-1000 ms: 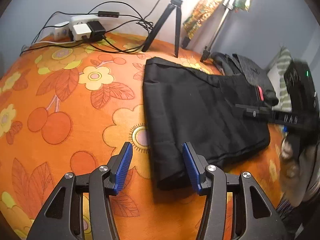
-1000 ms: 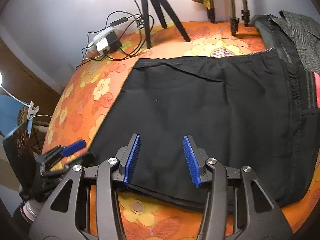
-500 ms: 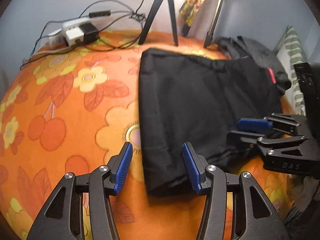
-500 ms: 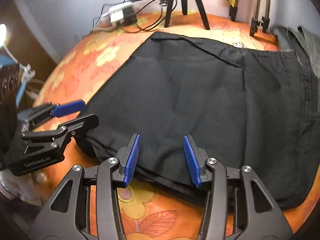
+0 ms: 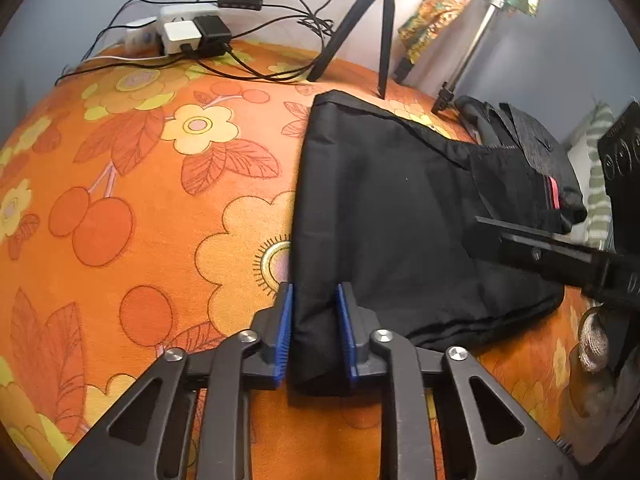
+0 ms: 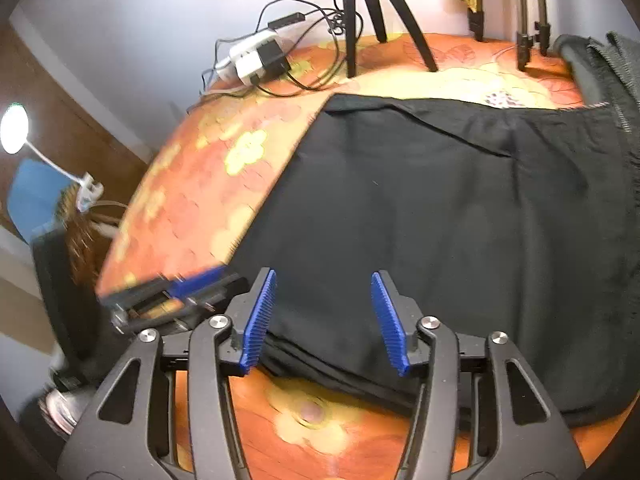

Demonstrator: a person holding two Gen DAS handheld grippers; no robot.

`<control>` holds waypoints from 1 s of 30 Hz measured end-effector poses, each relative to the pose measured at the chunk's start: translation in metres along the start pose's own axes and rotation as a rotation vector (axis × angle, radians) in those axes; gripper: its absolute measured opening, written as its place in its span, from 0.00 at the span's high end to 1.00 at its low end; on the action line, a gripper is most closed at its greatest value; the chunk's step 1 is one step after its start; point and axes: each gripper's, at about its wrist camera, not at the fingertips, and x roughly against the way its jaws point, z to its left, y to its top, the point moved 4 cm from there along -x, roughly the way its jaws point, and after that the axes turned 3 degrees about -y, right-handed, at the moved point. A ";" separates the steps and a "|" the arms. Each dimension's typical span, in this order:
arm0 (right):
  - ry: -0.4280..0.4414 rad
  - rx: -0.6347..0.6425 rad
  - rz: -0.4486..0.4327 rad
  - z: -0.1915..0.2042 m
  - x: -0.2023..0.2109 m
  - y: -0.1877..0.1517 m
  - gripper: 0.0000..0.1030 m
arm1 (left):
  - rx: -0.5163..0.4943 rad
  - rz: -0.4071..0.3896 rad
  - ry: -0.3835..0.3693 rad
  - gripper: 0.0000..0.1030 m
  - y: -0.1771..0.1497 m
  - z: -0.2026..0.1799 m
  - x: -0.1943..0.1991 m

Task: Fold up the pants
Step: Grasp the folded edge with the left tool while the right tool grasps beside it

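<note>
One pair of black pants [image 5: 384,216], folded flat, lies on the orange flowered desk [image 5: 132,208]. The left gripper [image 5: 313,328] has just been closing; its jaws pinch the pants' corner at 6 o'clock. The right gripper [image 6: 324,320] has just been widening, jaws half apart above the near hem, gripping nothing. At 12 o'clock stand one tripod [image 5: 372,20] and one power strip [image 5: 180,28].

cover [image 5: 120,208]: orange, floral | chargers [image 5: 188,32]: 11 o'clock, cabled | tripod [image 5: 372,28]: 12 o'clock, upright | grey garment [image 5: 532,136]: 2 o'clock
</note>
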 end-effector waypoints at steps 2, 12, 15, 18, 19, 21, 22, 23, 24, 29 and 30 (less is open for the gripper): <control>0.032 -0.029 0.006 0.006 -0.007 0.010 0.46 | -0.003 -0.008 0.011 0.88 0.001 -0.001 0.000; -0.013 -0.055 0.075 0.027 -0.055 0.055 0.43 | -0.076 -0.085 0.028 0.93 0.004 -0.013 0.017; -0.050 -0.044 0.131 0.031 -0.072 0.061 0.43 | -0.074 -0.090 0.013 0.93 0.004 -0.015 0.017; -0.075 -0.007 0.148 0.040 -0.079 0.067 0.43 | -0.071 -0.090 -0.007 0.93 0.004 -0.017 0.017; -0.085 0.012 0.155 0.044 -0.082 0.069 0.43 | -0.073 -0.092 -0.011 0.93 0.005 -0.019 0.018; -0.097 0.036 0.179 0.052 -0.087 0.070 0.39 | -0.077 -0.096 -0.016 0.93 0.006 -0.023 0.018; -0.102 0.045 0.192 0.055 -0.090 0.070 0.37 | -0.078 -0.099 -0.018 0.93 0.006 -0.024 0.019; -0.105 0.056 0.211 0.059 -0.095 0.069 0.33 | -0.083 -0.105 -0.016 0.93 0.006 -0.026 0.019; -0.109 0.076 0.234 0.064 -0.100 0.068 0.32 | -0.087 -0.109 -0.015 0.94 0.007 -0.027 0.020; -0.161 0.101 0.243 0.063 -0.104 0.065 0.36 | -0.097 -0.115 -0.014 0.94 0.006 -0.028 0.022; -0.172 0.103 0.239 0.062 -0.104 0.065 0.45 | -0.100 -0.117 -0.008 0.94 0.006 -0.028 0.022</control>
